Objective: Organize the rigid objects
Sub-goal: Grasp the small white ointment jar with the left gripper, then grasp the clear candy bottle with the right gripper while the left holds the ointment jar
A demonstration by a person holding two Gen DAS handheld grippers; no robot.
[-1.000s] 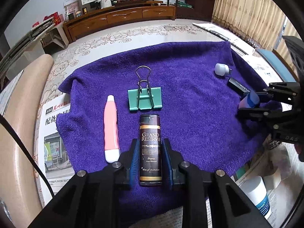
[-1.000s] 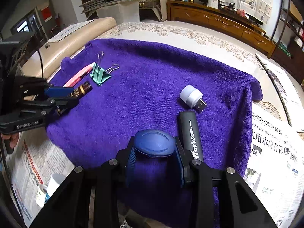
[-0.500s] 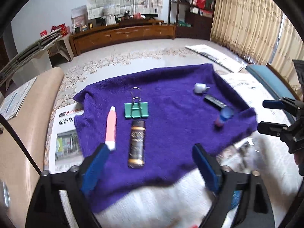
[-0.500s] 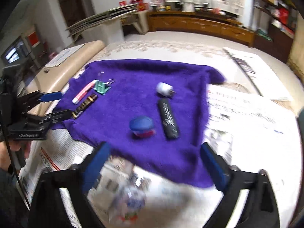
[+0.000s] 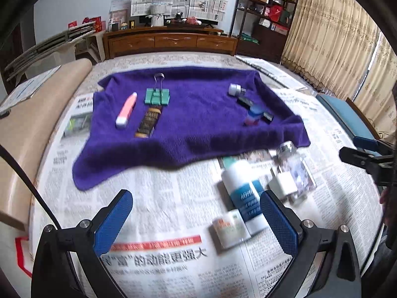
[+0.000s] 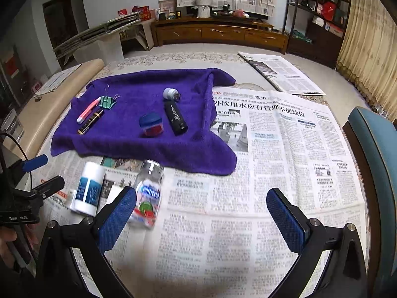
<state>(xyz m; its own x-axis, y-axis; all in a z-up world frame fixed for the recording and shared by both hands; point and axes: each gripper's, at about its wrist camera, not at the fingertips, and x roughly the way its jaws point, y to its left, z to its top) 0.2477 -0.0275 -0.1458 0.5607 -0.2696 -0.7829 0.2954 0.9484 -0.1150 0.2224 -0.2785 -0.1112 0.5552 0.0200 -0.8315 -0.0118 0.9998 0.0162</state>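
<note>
On the purple towel (image 5: 198, 124) lie a pink cutter (image 5: 126, 110), a green binder clip (image 5: 157, 96) and a dark Grand Reserve bottle (image 5: 148, 121) at the left. A white USB lamp (image 6: 171, 93), a black stick (image 6: 175, 118) and a blue-capped jar (image 6: 150, 125) lie at the right. My left gripper (image 5: 196, 223) hangs over the newspaper in front of the towel; its jaws are opening and hold nothing. My right gripper (image 6: 202, 219) stands open and empty above the newspaper, right of the towel's near corner.
On the newspaper (image 6: 273, 161) by the towel's front edge lie a white blue-labelled bottle (image 5: 244, 193), a clear bottle (image 5: 295, 171), a white charger (image 5: 284, 182) and a small white jar (image 5: 229, 231). A beige cushion (image 5: 29, 114) borders the left, a teal chair (image 6: 372, 149) the right.
The left gripper let go of the dark bottle and the right of the blue-capped jar. Both jaws opened wide and both grippers drew back and up from the towel.
</note>
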